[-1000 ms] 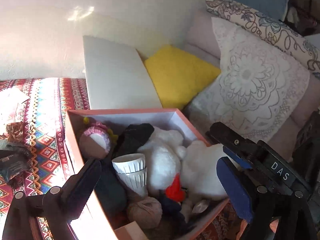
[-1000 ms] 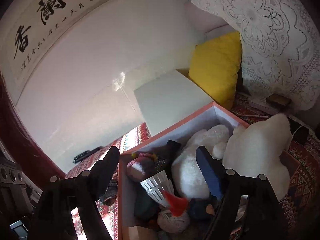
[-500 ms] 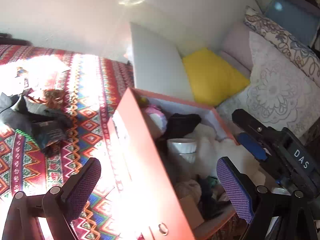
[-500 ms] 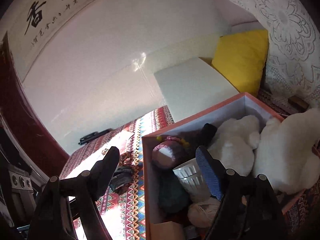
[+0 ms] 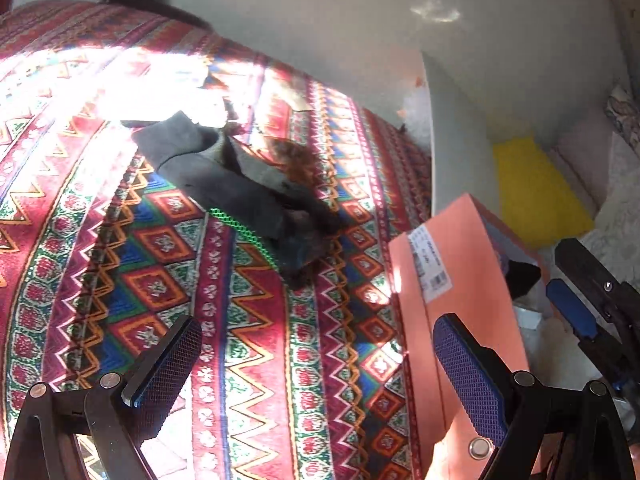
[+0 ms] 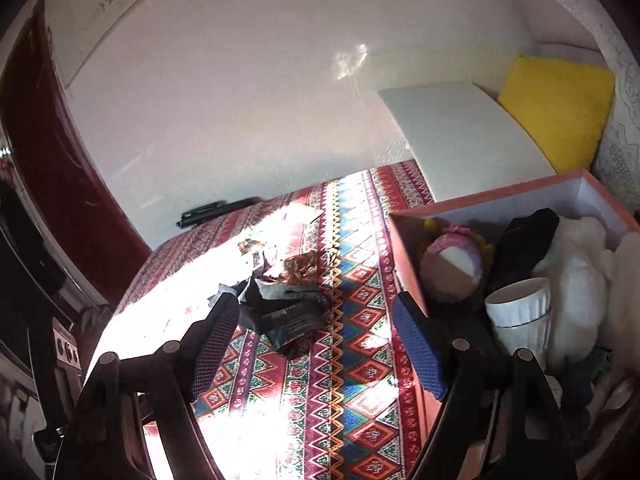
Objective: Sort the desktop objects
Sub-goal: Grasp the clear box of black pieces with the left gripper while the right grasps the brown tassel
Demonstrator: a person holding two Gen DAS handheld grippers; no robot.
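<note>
A pile of dark wrappers and pouches point(image 5: 244, 196) lies on the patterned red cloth point(image 5: 248, 360), also seen as the pile point(image 6: 284, 308) in the right wrist view. A pink box point(image 5: 452, 280) stands to its right; the box point(image 6: 408, 264) holds a doll head point(image 6: 452, 268), stacked white cups point(image 6: 520, 312), white plush point(image 6: 572, 284) and a dark garment point(image 6: 524, 244). My left gripper point(image 5: 316, 360) is open above the cloth, near the box's outer wall. My right gripper point(image 6: 316, 340) is open, facing the pile. The right gripper point(image 5: 588, 300) also shows over the box.
A white board point(image 6: 464, 136) leans on the wall behind the box, with a yellow cushion point(image 6: 556, 108) and lace pillows beside it. A black pen-like object point(image 6: 216, 212) lies at the cloth's far edge. Paper scraps point(image 5: 160, 96) sit in bright sunlight.
Both grippers have swung left, away from the box's inside toward the cloth and the dark pile. The left view now shows the box's outer wall instead of its contents.
</note>
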